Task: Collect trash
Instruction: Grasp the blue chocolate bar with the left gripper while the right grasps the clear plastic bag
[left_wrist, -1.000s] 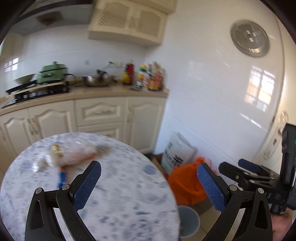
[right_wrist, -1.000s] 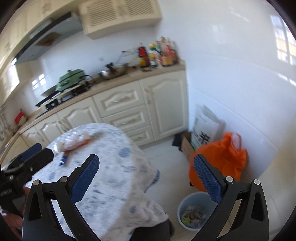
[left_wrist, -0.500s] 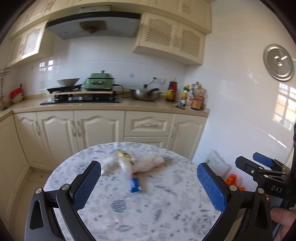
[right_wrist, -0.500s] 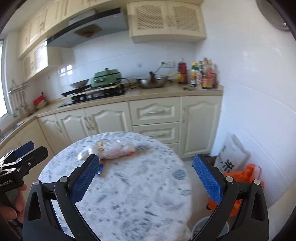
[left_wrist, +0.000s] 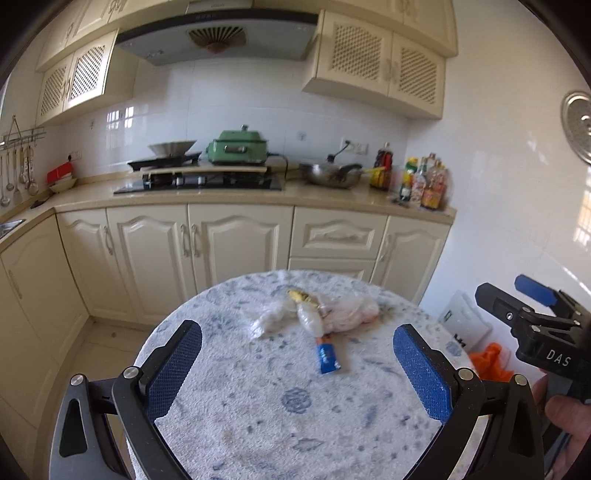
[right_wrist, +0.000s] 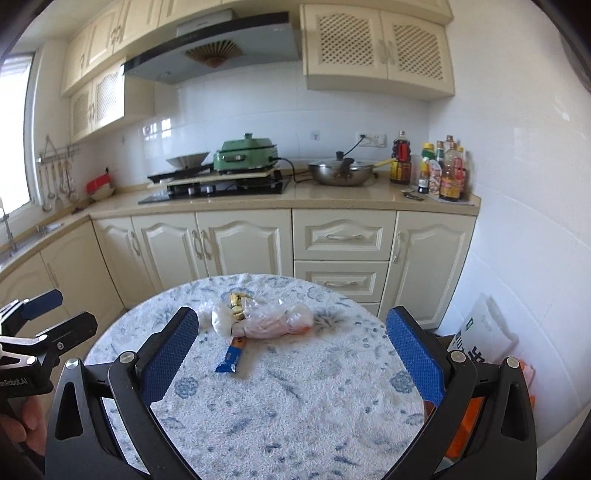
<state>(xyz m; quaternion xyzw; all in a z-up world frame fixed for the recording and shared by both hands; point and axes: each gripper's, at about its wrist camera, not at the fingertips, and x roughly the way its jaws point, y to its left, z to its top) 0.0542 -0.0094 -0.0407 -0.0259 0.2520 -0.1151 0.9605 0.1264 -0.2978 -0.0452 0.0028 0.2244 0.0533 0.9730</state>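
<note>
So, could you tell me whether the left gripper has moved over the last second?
Yes. The left gripper has swung left: the orange bag slid to the view's right edge, and the round table now sits centred between its open fingers.

Bare tablecloth (left_wrist: 295, 413) between claws and trash pile (left_wrist: 317, 314); path unobstructed.

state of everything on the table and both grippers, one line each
left gripper: open, empty, above the table
right gripper: open, empty, above the table
clear crumpled plastic bag: lying on the round blue-patterned table
blue snack wrapper: flat, one end touching the bag
gold foil wrapper: crumpled, against the bag
</note>
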